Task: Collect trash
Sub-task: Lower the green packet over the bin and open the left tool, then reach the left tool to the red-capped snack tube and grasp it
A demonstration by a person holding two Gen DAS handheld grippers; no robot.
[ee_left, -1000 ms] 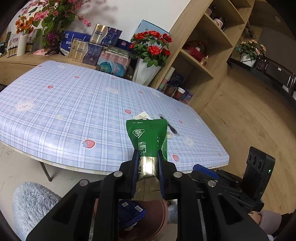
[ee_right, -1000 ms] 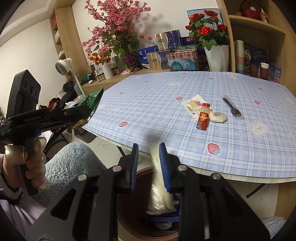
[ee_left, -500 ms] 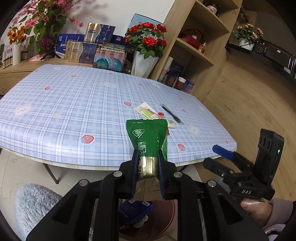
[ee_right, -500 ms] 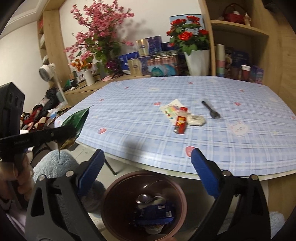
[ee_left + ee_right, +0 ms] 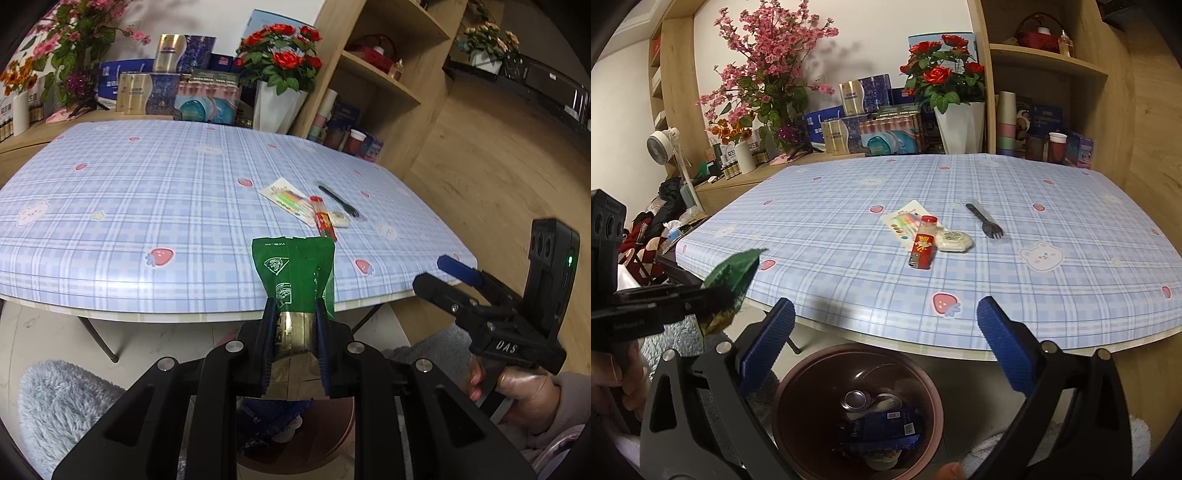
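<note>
My left gripper (image 5: 294,321) is shut on the lower end of a green foil packet (image 5: 295,269), which stands upright in front of the table edge. The brown round bin (image 5: 332,435) sits on the floor below it. In the right wrist view the same packet (image 5: 733,275) hangs at the left, beside the bin (image 5: 798,376). My right gripper (image 5: 885,306) is wide open above the bin with nothing between its blue pads (image 5: 768,343). A blue wrapper (image 5: 882,430) and a can (image 5: 855,400) lie inside.
On the plaid tablecloth (image 5: 1052,295) lie a red tube (image 5: 923,245), a colourful card (image 5: 905,223), a white wrapped lump (image 5: 955,240) and a black fork (image 5: 986,221). Flowers, boxes and shelves stand behind. A fluffy grey rug (image 5: 55,402) lies left of the bin.
My right gripper has opened wide, and the pale packet that it held is gone from its jaws. My left gripper has sunk a little with the green packet.
</note>
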